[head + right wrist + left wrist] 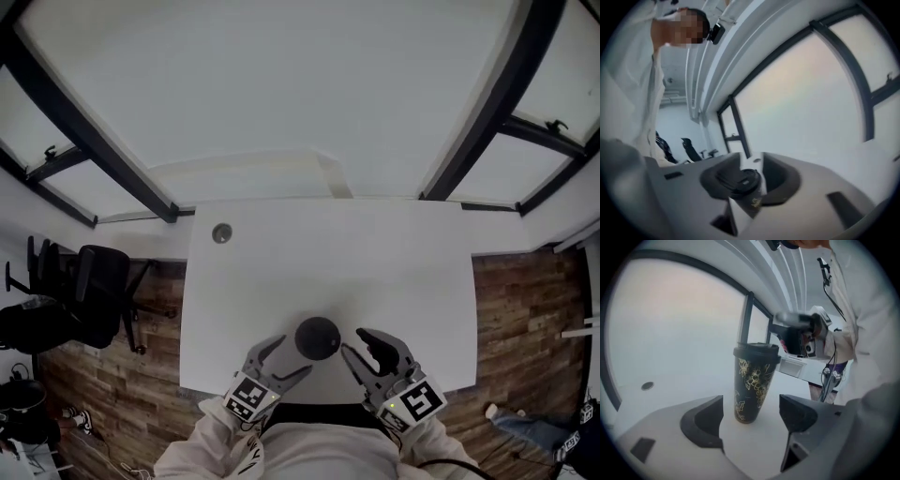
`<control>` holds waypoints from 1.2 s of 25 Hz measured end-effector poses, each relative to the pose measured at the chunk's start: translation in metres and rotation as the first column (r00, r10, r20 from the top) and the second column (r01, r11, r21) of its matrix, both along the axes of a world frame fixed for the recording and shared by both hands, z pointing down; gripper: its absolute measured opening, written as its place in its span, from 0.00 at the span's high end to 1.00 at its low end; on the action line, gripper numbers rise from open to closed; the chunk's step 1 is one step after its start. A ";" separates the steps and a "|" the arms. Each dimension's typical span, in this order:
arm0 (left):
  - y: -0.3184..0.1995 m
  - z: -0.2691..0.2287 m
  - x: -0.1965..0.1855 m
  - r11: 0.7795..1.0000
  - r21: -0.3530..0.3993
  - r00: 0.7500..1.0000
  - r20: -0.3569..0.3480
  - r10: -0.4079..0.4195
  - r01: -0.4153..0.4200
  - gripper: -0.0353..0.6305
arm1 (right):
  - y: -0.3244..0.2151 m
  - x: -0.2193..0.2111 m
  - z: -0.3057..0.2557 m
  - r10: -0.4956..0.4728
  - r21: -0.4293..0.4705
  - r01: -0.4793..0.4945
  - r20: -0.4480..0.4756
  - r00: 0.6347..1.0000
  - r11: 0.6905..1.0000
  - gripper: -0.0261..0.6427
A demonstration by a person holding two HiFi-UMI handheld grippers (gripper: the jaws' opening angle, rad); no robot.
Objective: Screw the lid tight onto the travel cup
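Near the lower edge of the white tabletop, head view: the travel cup appears from above only as a dark disc between the left gripper and the right gripper. The left gripper view alone shows the cup upright, black with gold flowers, its lid on; the fingers there stand wide apart, clear of the cup. The right gripper view, blurred, shows the lid's top framed by part-spread fingers, with a white gap at one side. Room: grommet hole at the tabletop's upper left, office chair at left, wood floor, dark-framed window panes above.
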State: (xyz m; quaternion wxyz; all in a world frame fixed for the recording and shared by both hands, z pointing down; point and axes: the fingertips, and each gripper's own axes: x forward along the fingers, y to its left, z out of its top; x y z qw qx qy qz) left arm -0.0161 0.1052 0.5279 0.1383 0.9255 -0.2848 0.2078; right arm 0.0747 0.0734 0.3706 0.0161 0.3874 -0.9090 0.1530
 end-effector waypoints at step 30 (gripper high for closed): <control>-0.078 -0.185 -0.046 0.832 0.252 0.869 -0.180 -0.461 0.494 0.94 | -0.013 0.049 -0.040 0.368 0.080 -0.360 -0.143 0.919 0.930 0.93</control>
